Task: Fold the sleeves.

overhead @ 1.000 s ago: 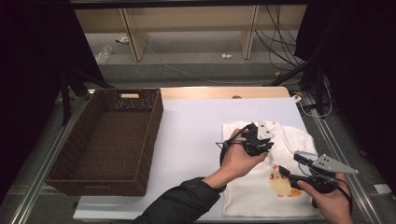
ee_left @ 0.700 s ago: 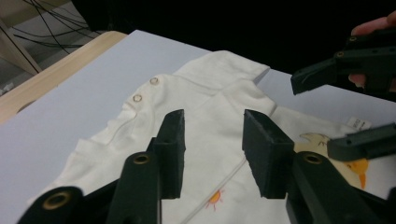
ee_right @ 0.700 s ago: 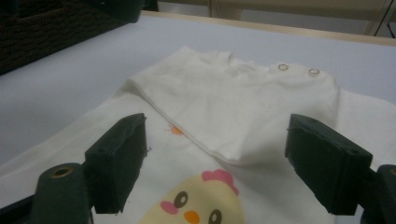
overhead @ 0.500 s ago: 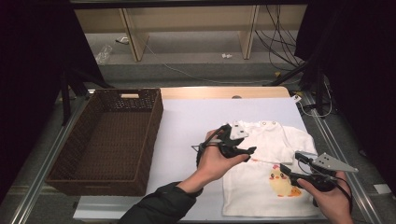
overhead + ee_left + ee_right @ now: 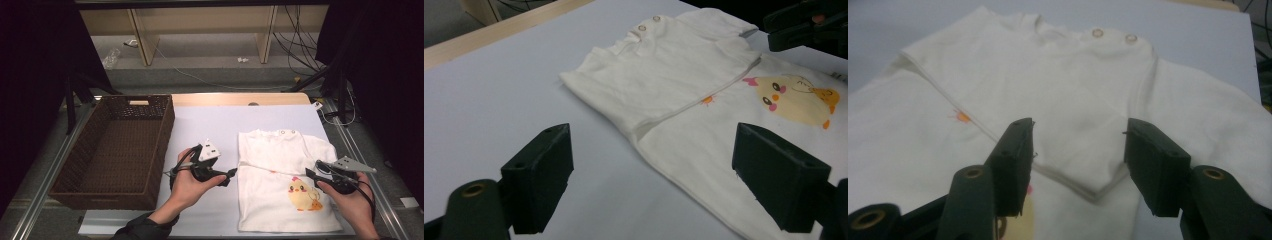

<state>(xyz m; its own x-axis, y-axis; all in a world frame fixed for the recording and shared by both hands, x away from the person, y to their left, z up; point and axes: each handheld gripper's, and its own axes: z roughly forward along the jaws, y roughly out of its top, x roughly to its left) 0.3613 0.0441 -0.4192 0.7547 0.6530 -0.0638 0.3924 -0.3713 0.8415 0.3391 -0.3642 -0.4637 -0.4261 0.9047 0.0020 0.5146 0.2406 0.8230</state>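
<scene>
A white baby shirt (image 5: 280,155) with a yellow chick print (image 5: 301,194) lies flat on the white table, its sleeves folded in over the chest. My left gripper (image 5: 231,175) hovers open just left of the shirt's left edge. In the left gripper view the shirt (image 5: 664,75) lies ahead between the wide-apart jaws of that gripper (image 5: 651,135), with the chick print (image 5: 794,97) at the right. My right gripper (image 5: 311,170) is open over the shirt's right side. In the right gripper view the gripper (image 5: 1079,125) straddles a folded sleeve corner of the shirt (image 5: 1048,65), holding nothing.
An empty brown wicker basket (image 5: 115,150) stands on the left of the table. The white table surface (image 5: 210,125) runs between the basket and the shirt, ending in a wooden far edge (image 5: 240,99). The other gripper (image 5: 804,25) appears at the top right of the left gripper view.
My left gripper has come off the shirt's upper part and moved left and toward me, past the shirt's left edge. The right gripper has hardly moved.
</scene>
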